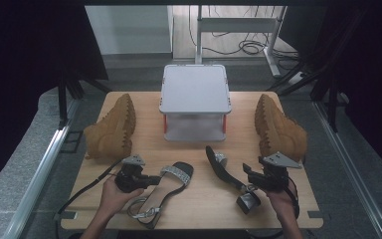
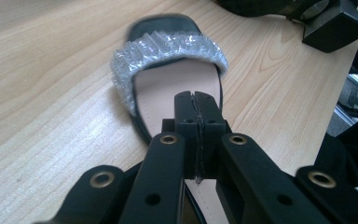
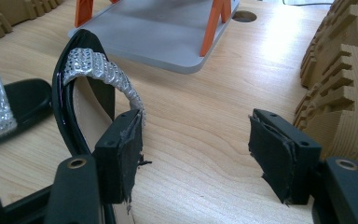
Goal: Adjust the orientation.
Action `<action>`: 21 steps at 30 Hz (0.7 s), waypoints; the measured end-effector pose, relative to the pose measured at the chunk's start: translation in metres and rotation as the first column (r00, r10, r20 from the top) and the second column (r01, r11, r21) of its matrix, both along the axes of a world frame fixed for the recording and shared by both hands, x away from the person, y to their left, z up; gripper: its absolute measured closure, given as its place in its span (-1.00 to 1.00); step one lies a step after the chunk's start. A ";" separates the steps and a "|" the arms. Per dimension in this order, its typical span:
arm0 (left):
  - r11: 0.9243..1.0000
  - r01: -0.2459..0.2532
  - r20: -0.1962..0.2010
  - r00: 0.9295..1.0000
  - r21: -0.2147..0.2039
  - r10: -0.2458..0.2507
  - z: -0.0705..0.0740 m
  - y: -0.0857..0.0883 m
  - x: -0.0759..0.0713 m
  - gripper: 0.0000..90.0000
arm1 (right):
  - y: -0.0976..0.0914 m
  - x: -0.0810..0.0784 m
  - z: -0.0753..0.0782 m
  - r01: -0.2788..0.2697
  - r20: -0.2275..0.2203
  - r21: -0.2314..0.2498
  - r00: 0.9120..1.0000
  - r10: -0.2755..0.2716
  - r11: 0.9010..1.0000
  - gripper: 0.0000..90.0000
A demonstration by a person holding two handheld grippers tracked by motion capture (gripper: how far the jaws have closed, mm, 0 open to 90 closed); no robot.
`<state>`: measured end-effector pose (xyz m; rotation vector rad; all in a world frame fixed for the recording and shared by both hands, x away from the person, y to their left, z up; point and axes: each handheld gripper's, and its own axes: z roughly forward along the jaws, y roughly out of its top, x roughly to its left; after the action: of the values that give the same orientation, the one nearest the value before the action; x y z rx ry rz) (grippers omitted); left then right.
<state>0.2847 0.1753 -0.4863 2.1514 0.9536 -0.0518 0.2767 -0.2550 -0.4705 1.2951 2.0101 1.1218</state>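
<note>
the work in hand looks like tidying two black sandals with glittery straps, with the small grey shelf rack [image 1: 195,102] at the desk's twelve o'clock as a likely goal, though that is a guess. the left sandal [image 1: 165,191] lies flat on the desk [image 1: 204,204] at about seven o'clock from the rack, toe toward one o'clock. the left gripper [image 1: 154,180] sits over its insole just behind the silver strap [image 2: 168,49]; its fingers [image 2: 196,126] are pressed fully together with nothing visibly caught between them, so this reads as a hover or a press on the footbed, not a grip. the right sandal [image 1: 225,174] stands tipped on its side at about five o'clock from the rack, block heel [image 1: 248,201] toward the person. the right gripper [image 1: 251,180] is beside it with its fingers [image 3: 119,154] spread wide; one pad is just beside, perhaps touching, the sandal's edge near its strap [image 3: 105,72], the other well apart over bare desk. two tan boots lie on their sides, the left boot [image 1: 112,127] at ten o'clock and the right boot [image 1: 278,129] at two o'clock of the desk. i judge this the approach step, before any firm hold. the next move calls for the left fingers to open and straddle the sole edge or strap, and the right ones to shift until the sandal's sole sits between both pads, then close before lifting.
</note>
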 end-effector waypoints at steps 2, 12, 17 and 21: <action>1.000 0.004 -0.004 1.000 -0.001 -0.004 -0.001 -0.001 0.000 0.99 | 0.000 0.000 0.000 0.001 0.000 -0.002 1.000 -0.001 1.000 -0.22; 0.999 -0.031 0.043 0.999 -0.035 0.033 0.019 0.012 -0.004 0.98 | 0.000 -0.001 0.000 0.004 -0.003 0.001 1.000 -0.004 1.000 -0.22; 0.998 -0.023 0.100 0.995 -0.057 0.029 0.045 0.023 -0.020 0.98 | 0.001 -0.001 0.002 0.006 0.002 0.005 1.000 -0.006 1.000 -0.22; 0.999 0.016 0.091 0.996 -0.043 -0.012 0.049 0.016 -0.034 0.98 | 0.004 -0.002 0.003 -0.003 0.003 0.002 1.000 0.003 1.000 -0.22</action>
<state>0.2503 0.1911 -0.4377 2.1025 0.8773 0.0176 0.2749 -0.2514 -0.4677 1.2916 2.0095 1.1270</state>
